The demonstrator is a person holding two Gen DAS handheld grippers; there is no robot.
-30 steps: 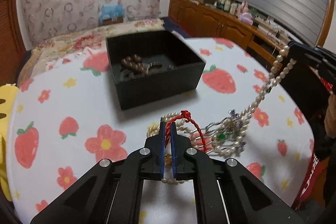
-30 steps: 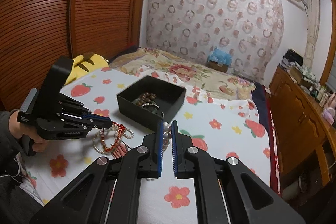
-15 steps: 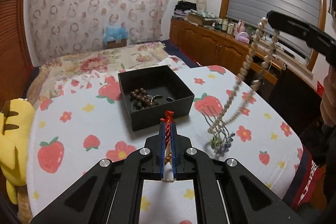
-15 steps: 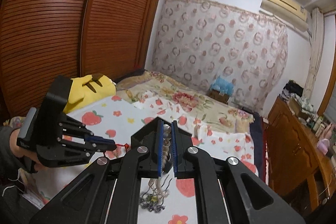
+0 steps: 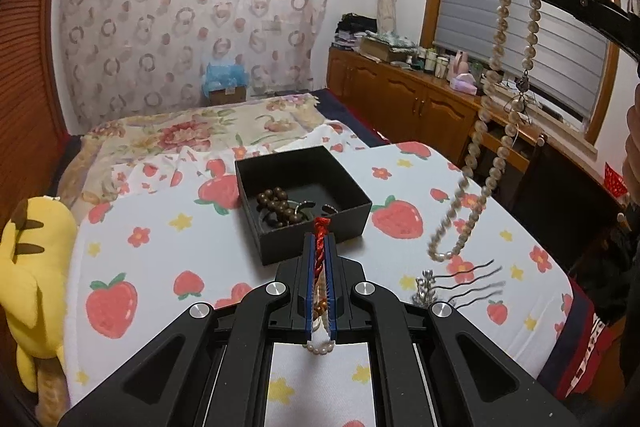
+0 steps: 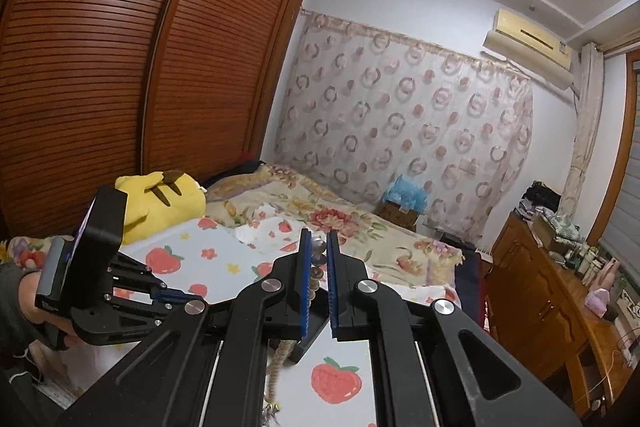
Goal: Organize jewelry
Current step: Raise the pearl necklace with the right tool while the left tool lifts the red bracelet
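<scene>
Your left hand-held gripper (image 5: 319,247) is clamped tight on a red cord bracelet (image 5: 320,239), poised just short of the black jewelry box (image 5: 312,239) in the middle of the bench (image 5: 152,267). Your right hand-held gripper (image 6: 319,259) pinches the pearl necklace (image 5: 490,131), dangling high over the bench's right side. Brown wooden beads (image 5: 274,201) are already boxed; both held pieces and the wavy hairpins (image 5: 468,281) near the right edge remain. I'd say roughly halfway.
</scene>
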